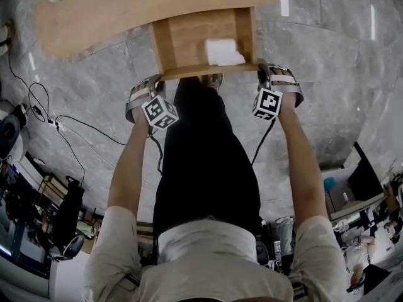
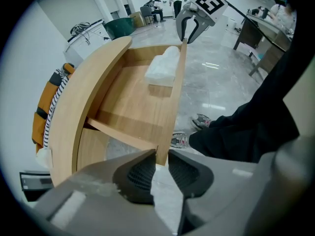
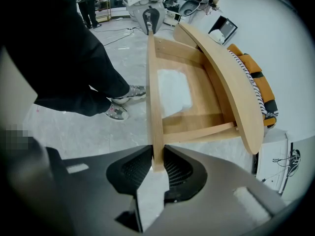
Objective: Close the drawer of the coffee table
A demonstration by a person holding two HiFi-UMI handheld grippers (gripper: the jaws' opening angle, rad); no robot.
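The left gripper (image 2: 162, 156) has its jaws clamped on the 9 o'clock end of the drawer front (image 2: 174, 97), pads pressed to both faces of the board near its corner. The right gripper (image 3: 158, 159) has its jaws closed the same way on the 3 o'clock end. Both point steeply down over the board's top edge. The drawer (image 1: 189, 43) stands well out from under the counter (image 1: 113, 8), toward 6 o'clock in the head view, with a white pad (image 1: 223, 51) lying at its 3 o'clock side. It looks like a stiff, fairly light wooden box that should slide easily. The thin front board is the natural hold, and an even push toward 12 o'clock from both ends should keep it from racking. The smooth wood might slip in a loose grip.
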